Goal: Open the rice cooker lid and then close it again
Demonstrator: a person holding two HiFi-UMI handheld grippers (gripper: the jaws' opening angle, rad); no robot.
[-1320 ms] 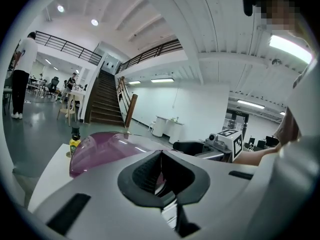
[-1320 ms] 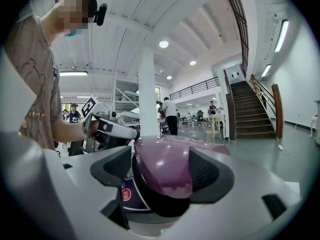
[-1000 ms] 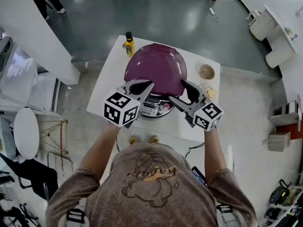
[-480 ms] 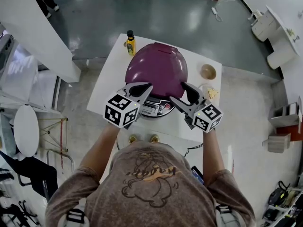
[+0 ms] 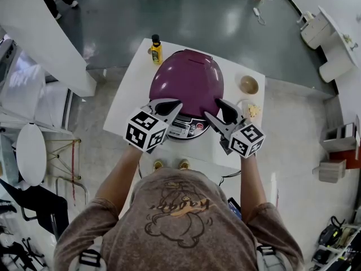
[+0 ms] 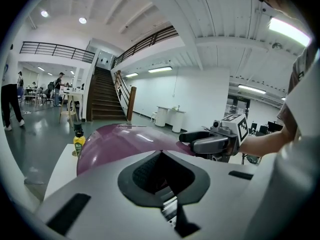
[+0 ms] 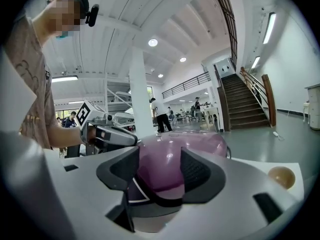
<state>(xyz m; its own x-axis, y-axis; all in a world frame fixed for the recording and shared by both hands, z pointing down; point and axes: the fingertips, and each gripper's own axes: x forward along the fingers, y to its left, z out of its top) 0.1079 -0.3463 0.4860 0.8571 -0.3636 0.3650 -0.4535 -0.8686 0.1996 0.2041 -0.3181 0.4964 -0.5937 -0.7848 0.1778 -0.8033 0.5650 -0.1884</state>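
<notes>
Rice cooker lid [image 5: 186, 83] sits just beyond left claw [image 5: 172, 105], clenched empty, and right claw [image 5: 217, 110], released though just closing.

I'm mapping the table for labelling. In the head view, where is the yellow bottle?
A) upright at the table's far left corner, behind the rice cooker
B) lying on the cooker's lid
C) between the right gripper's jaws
A: the yellow bottle stands upright on the white table at its far left corner, beyond the purple rice cooker.
</notes>
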